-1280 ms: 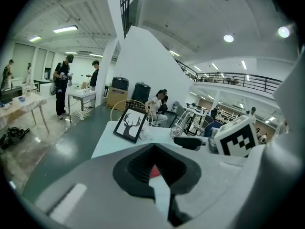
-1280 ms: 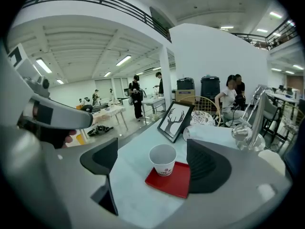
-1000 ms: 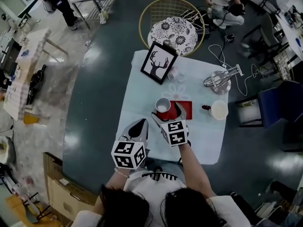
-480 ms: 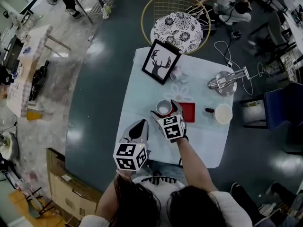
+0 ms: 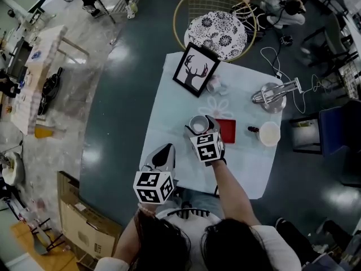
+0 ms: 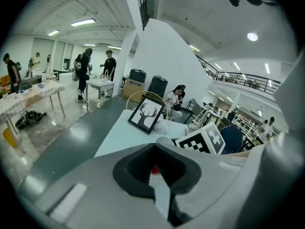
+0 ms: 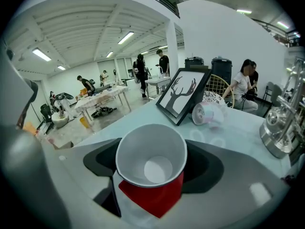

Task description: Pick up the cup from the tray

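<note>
- The step in hand is the grasp itself: the right gripper [image 5: 201, 126] is down at the red tray [image 5: 228, 130], with the white cup [image 7: 151, 156] standing upright between its fingers [image 7: 100, 163].
- Those fingers have just been closing on the cup. In the right gripper view they meet its sides with no gap that I can see, so I take them to be gripping it.
- The cup's base looks to be on the tray, near the middle of the pale surface [image 5: 169, 112]; it has not yet been lifted.
- The left gripper [image 5: 167, 149] hangs over the near edge of the surface, fingers clenched together on nothing, apart from the cup.
- Next, I'd say, comes a firm squeeze without crushing the thin wall, then a straight lift clear of the tray, keeping the cup upright.
</note>
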